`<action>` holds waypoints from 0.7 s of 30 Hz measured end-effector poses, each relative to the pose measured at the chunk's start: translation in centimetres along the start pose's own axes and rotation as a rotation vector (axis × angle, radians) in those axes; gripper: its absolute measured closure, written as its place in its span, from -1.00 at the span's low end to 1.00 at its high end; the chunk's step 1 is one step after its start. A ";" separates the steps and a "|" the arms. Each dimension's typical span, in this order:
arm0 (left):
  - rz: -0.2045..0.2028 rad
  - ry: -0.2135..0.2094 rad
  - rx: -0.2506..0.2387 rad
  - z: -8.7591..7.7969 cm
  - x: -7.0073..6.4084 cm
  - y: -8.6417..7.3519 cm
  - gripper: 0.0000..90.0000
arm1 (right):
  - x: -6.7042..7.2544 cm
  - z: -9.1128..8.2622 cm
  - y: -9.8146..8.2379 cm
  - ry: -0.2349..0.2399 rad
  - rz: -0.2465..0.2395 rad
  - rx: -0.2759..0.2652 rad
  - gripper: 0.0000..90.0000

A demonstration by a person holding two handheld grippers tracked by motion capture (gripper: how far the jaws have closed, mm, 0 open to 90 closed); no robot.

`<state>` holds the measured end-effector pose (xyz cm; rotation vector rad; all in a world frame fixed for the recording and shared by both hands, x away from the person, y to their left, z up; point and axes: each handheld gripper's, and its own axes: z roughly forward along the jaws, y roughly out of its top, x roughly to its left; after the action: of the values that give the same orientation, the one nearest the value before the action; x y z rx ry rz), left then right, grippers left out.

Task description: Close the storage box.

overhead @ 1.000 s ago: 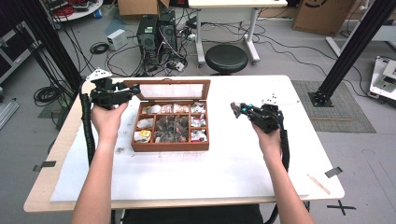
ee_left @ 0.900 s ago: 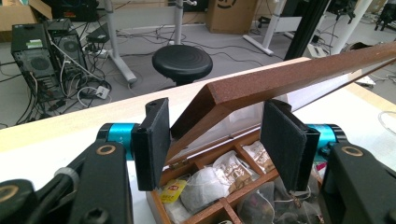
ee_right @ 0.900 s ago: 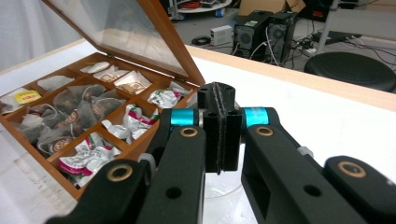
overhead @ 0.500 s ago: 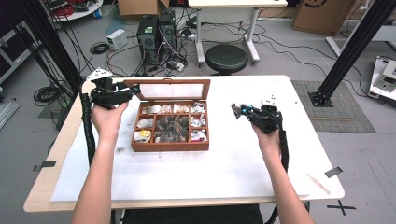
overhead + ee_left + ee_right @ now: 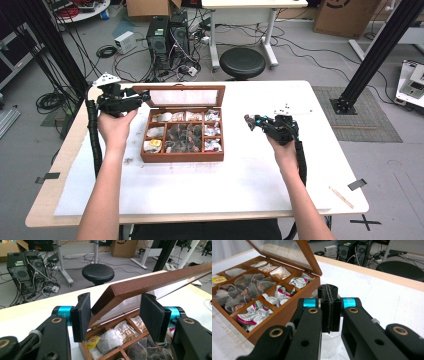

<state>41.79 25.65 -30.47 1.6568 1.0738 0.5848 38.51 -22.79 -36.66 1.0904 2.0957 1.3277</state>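
Wooden tea box (image 5: 182, 155) sits open near the middle of the white table (image 5: 260, 185), its compartments filled with tea bags (image 5: 185, 136) and its glass lid (image 5: 180, 95) raised at the far side. At the left, the left gripper (image 5: 145, 95) is held up at the lid's left corner; in the left gripper view the lid's wooden edge (image 5: 150, 283) runs between the two pads (image 5: 83, 312), which stand apart without clearly pressing on it. To the right of the box, the right gripper (image 5: 248, 121) hovers above the table, well apart from the box, jaws clenched together with nothing between them.
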 end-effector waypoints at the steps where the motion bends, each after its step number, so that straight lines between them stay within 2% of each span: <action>1: 0.000 0.000 0.000 0.0 0.0 0.0 -0.05 | 0.0 0.0 0.0 0.000 0.000 0.000 1.00; 16: -0.001 -0.001 -0.001 0.0 0.0 0.0 -0.05 | 0.1 0.6 -0.5 0.000 0.005 0.036 1.00; 21: 0.000 -0.002 0.001 0.0 0.0 0.0 -0.05 | 0.1 0.9 -0.6 -0.002 0.012 0.049 0.85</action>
<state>41.80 25.66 -30.46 1.6580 1.0729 0.5832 38.86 -22.30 -37.62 1.1249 2.1339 1.2872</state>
